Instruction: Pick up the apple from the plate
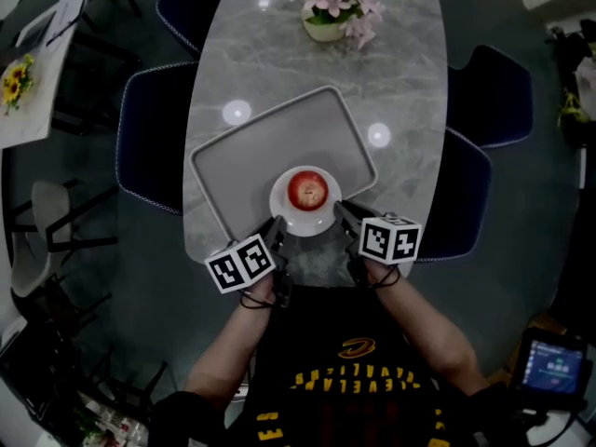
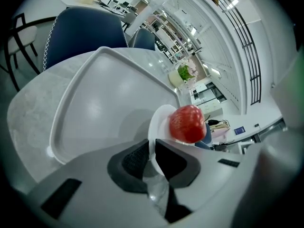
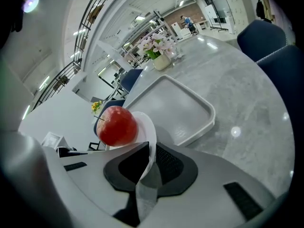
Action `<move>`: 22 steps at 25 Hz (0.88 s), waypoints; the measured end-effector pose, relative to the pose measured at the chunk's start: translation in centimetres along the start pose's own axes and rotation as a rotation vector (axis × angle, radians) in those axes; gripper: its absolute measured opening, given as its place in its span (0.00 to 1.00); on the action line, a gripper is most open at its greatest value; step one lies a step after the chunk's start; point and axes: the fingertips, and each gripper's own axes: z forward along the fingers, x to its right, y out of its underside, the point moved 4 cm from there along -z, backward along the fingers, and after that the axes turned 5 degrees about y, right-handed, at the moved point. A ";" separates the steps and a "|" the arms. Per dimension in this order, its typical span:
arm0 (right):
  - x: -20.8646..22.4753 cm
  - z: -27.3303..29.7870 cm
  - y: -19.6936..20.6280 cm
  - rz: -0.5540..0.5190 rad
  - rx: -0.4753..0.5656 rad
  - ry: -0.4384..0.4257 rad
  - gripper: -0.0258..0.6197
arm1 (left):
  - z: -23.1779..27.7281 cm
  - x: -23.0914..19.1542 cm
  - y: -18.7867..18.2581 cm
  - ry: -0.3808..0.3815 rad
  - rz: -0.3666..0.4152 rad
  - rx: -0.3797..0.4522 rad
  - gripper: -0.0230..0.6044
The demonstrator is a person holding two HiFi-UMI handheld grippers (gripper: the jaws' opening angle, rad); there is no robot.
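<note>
Both grippers clamp the plate, apple on top.
The left gripper (image 1: pixel 276 227) and right gripper (image 1: pixel 343 211) each have their jaws closed narrowly on opposite rims of the white plate (image 1: pixel 284 218). The red apple (image 1: pixel 308 190) sits in the plate's middle, untouched by either gripper. The plate lies over the near edge of the grey tray (image 1: pixel 251 147) on the marble table (image 1: pixel 400 82).

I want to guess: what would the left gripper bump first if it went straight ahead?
The left gripper is clamped on the plate rim; straight ahead, the apple probably comes next.
</note>
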 end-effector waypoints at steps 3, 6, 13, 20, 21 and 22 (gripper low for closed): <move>1.4 -1.6 0.7 0.008 0.013 0.002 0.12 | 0.4 1.1 1.7 0.004 0.015 -0.008 0.11; 3.1 -3.2 1.6 0.022 0.024 0.011 0.12 | 1.0 2.2 3.6 0.007 0.026 -0.025 0.11; 6.9 -6.7 3.2 0.051 0.055 0.031 0.12 | 2.6 4.8 7.8 0.015 0.060 -0.063 0.11; 11.0 -9.9 4.4 0.085 0.084 0.052 0.12 | 4.6 7.5 11.5 0.019 0.099 -0.092 0.11; 11.6 -10.3 4.7 0.088 0.087 0.056 0.12 | 4.9 7.7 12.1 0.019 0.103 -0.097 0.11; 12.1 -10.7 4.9 0.090 0.090 0.060 0.12 | 5.1 8.0 12.7 0.019 0.107 -0.102 0.11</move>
